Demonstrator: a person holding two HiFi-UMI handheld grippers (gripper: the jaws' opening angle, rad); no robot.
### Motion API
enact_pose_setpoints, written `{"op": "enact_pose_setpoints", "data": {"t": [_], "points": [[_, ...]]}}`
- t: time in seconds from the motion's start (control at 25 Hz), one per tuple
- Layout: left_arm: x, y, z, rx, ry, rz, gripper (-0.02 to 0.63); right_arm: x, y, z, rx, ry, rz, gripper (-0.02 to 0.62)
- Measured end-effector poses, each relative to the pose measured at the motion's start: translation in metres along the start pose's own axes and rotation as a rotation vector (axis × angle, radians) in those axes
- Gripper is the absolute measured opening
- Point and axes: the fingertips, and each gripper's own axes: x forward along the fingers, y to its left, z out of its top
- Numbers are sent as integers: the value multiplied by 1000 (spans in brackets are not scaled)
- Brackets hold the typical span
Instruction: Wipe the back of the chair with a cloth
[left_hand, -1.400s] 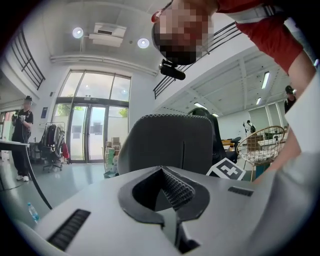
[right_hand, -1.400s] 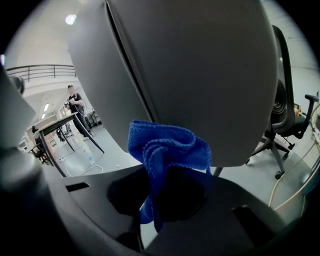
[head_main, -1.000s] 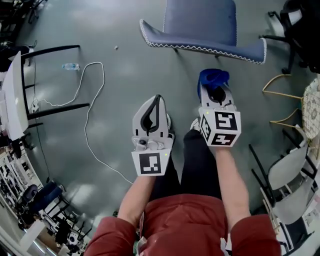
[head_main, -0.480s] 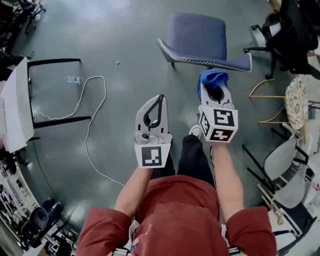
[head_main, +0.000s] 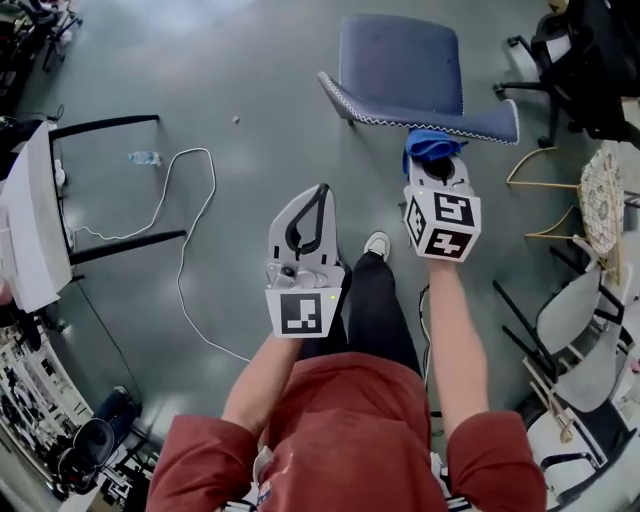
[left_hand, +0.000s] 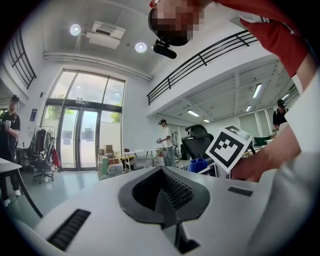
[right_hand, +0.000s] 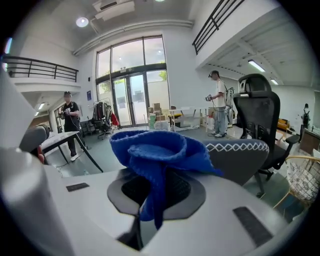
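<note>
A blue-grey chair (head_main: 405, 60) with white zigzag stitching along its back's top edge stands on the floor ahead. That chair back (right_hand: 239, 155) shows just behind the blue cloth (right_hand: 152, 152) in the right gripper view. My right gripper (head_main: 433, 160) is shut on the blue cloth (head_main: 430, 145), which bunches up above the jaws right next to the chair back's top edge. My left gripper (head_main: 316, 195) hangs lower left of the chair, shut, with nothing between its jaws.
A white cable (head_main: 185, 250) and a small bottle (head_main: 143, 158) lie on the grey floor at left, near a table (head_main: 30, 225) with black legs. A black office chair (head_main: 590, 60) and white chairs (head_main: 580, 340) crowd the right side. People stand far off by glass doors.
My right gripper has carried the cloth forward and up to the chair back's top edge. The left gripper has stayed roughly in place. The head view has shifted slightly.
</note>
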Motion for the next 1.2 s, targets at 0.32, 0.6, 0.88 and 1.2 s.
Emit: {"op": "enact_pose_setpoints", "data": {"t": [0.32, 0.6, 0.88, 1.2], "points": [[13, -13, -28, 3, 20, 5, 11, 25, -5, -28, 14, -25, 32, 60], [19, -33, -82, -16, 45, 1, 11, 69, -18, -76, 19, -12, 50, 60], [25, -51, -153, -23, 62, -17, 11, 130, -40, -141, 99, 19, 34, 60], [26, -70, -207, -42, 82, -15, 11, 190, -59, -200, 138, 33, 4, 60]]}}
